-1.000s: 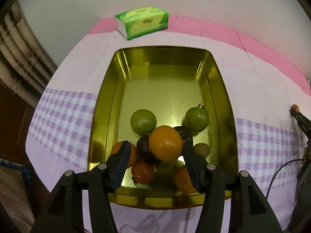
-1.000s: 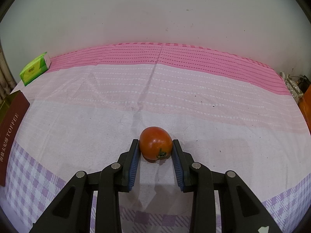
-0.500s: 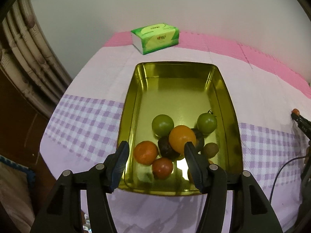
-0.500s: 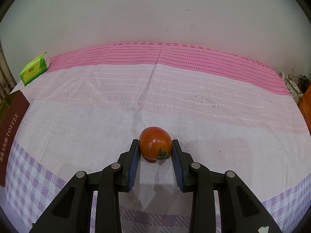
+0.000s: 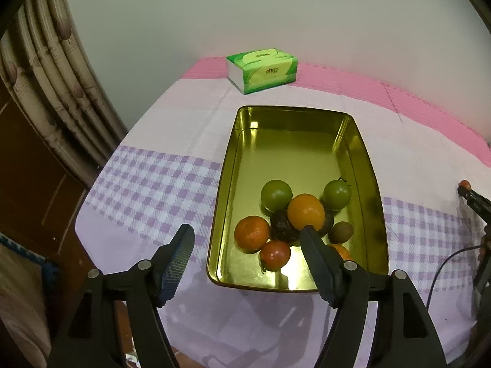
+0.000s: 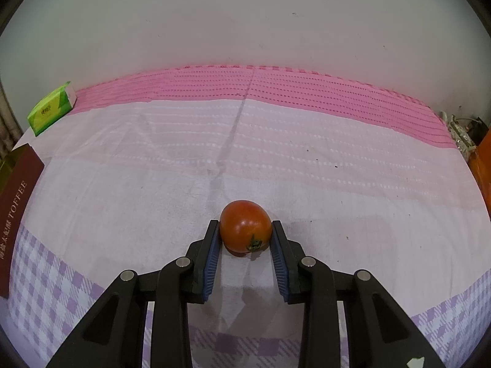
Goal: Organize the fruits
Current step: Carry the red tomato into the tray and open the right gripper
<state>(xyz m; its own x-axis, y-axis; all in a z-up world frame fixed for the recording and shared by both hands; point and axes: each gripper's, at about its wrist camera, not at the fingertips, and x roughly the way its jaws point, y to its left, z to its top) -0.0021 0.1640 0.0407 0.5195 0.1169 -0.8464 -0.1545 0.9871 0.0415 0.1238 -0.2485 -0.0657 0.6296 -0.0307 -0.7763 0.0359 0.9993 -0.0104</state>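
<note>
A gold metal tray (image 5: pixel 371 171) sits on the checked cloth in the left wrist view. It holds several fruits: two green ones (image 5: pixel 276 194), an orange (image 5: pixel 306 211), a mandarin (image 5: pixel 252 233), a red tomato (image 5: pixel 275 255), a kiwi (image 5: pixel 341 232) and dark fruits. My left gripper (image 5: pixel 247 234) is open and empty, raised above the tray's near end. My right gripper (image 6: pixel 245 230) is shut on a red tomato (image 6: pixel 245 226) that rests on the cloth. The right gripper also shows at the far right of the left wrist view (image 5: pixel 474 201).
A green tissue pack (image 5: pixel 262 70) lies beyond the tray near the wall; it also shows in the right wrist view (image 6: pixel 50 112). A maroon toffee box lid (image 6: pixel 15 202) lies at the left. An orange object (image 6: pixel 485 159) stands at the right edge. The table's left edge drops off (image 5: pixel 92 202).
My left gripper has pulled back and up from the tray, leaving the orange on the pile. The right gripper and its tomato have stayed still.
</note>
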